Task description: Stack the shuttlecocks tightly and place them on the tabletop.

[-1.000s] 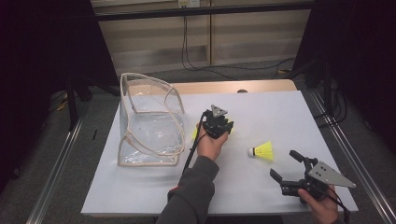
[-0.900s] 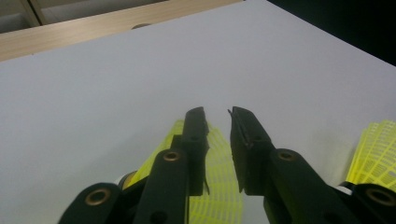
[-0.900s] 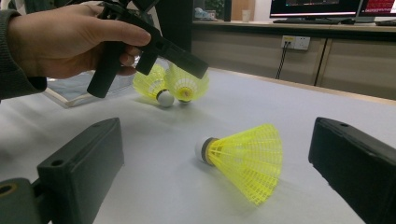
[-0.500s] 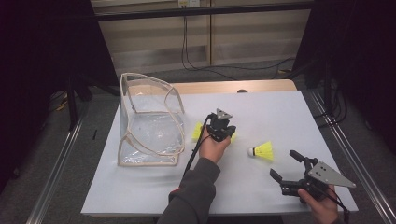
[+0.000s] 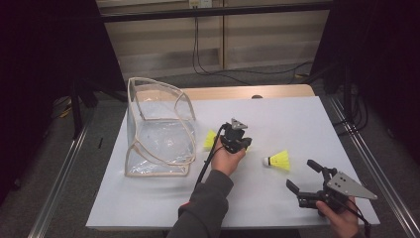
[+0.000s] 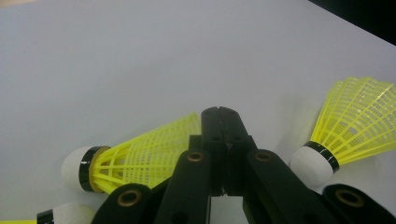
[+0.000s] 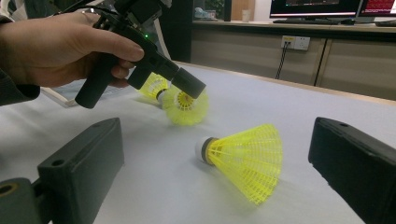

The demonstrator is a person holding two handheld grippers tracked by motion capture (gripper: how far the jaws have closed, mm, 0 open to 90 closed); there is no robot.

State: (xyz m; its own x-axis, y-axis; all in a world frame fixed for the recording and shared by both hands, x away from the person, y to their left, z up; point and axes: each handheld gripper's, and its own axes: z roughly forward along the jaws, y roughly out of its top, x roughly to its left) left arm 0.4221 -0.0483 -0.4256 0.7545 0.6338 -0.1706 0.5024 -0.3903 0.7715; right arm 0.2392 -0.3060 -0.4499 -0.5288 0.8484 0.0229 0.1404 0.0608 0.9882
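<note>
Lying by the left tool (image 6: pixel 223 116), its jaws shut on nothing, a yellow mesh-skirted, white-capped shuttlecock (image 6: pixel 135 158).

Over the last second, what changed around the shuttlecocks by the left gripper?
The left gripper slid a little to the right over the shuttlecocks near the clear bag, and its jaws have just been closing; they now meet shut on the skirt edge of a yellow shuttlecock. The right gripper stayed put, jaws open, and the lone shuttlecock before it did not move.
</note>
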